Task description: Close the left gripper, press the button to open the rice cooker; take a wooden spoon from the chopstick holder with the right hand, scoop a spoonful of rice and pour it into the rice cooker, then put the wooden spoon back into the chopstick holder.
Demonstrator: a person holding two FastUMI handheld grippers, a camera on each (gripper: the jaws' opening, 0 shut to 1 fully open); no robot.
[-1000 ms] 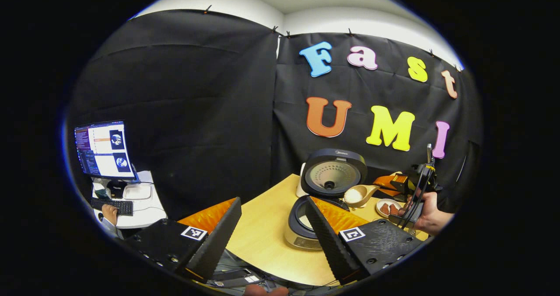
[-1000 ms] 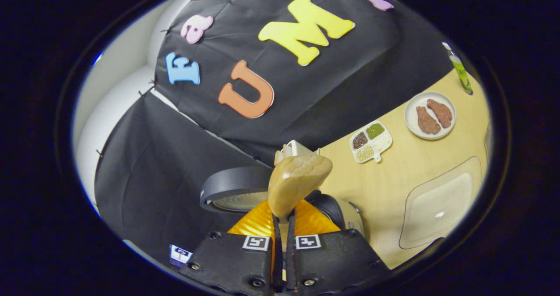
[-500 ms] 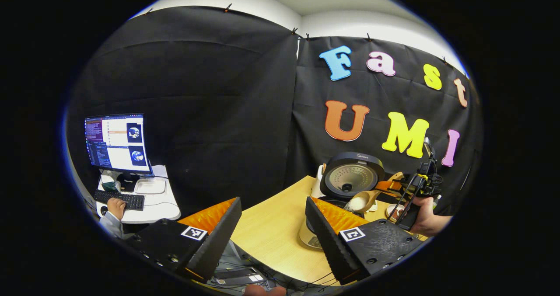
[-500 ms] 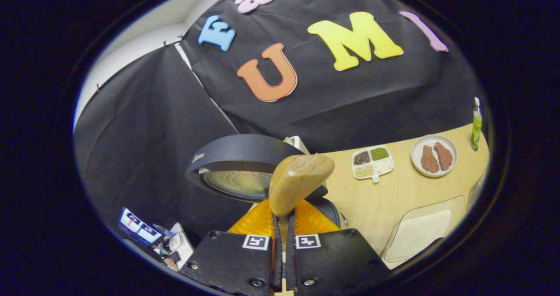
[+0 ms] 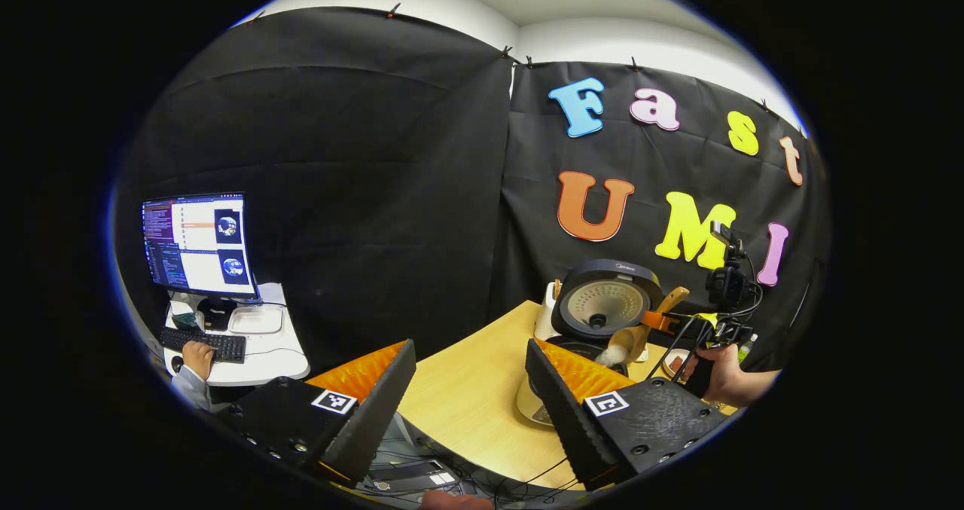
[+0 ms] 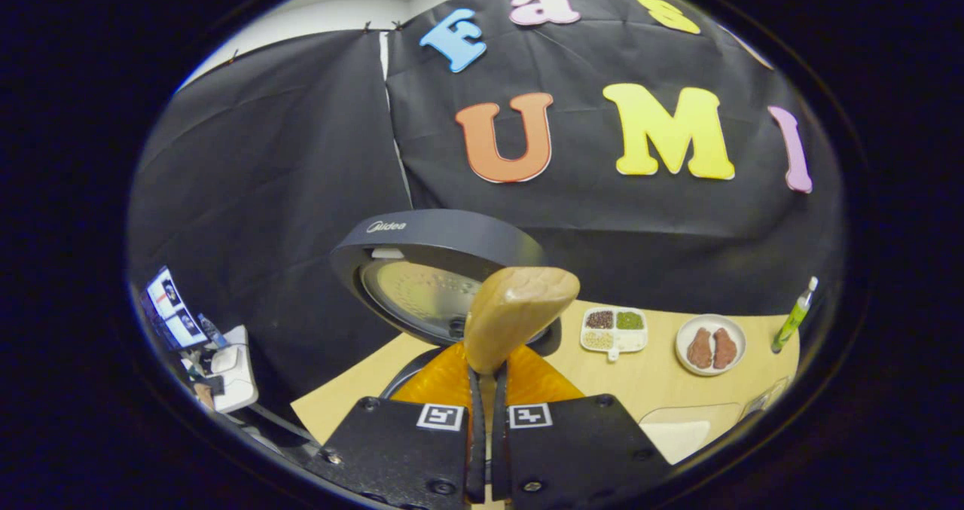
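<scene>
The rice cooker [image 5: 544, 401] stands on the wooden table [image 5: 467, 412] with its round lid [image 5: 605, 304] raised. Over its pot, the wooden spoon [image 5: 631, 338] is tipped bowl-down and white rice [image 5: 611, 356] spills from it. The right gripper [image 5: 657, 320], held by a hand [image 5: 729, 378], is shut on the spoon's handle. In the right gripper view the back of the spoon [image 6: 520, 308] rises from my right gripper [image 6: 488, 371], in front of the lid [image 6: 429, 269]. My left gripper [image 5: 468, 343] hangs open and holds nothing, near the table's front left.
A white holder [image 5: 545, 313] stands behind the cooker. Right of the cooker are a divided dish of grains [image 6: 614, 328], a plate with meat pieces [image 6: 710, 344], a green bottle [image 6: 792, 318] and a clear tray [image 6: 678, 431]. A monitor [image 5: 197, 244] sits on a side desk at left.
The right gripper has rolled the spoon from level to tipped, and rice now falls toward the cooker. The left gripper view has shifted slightly; its fingers stay open.
</scene>
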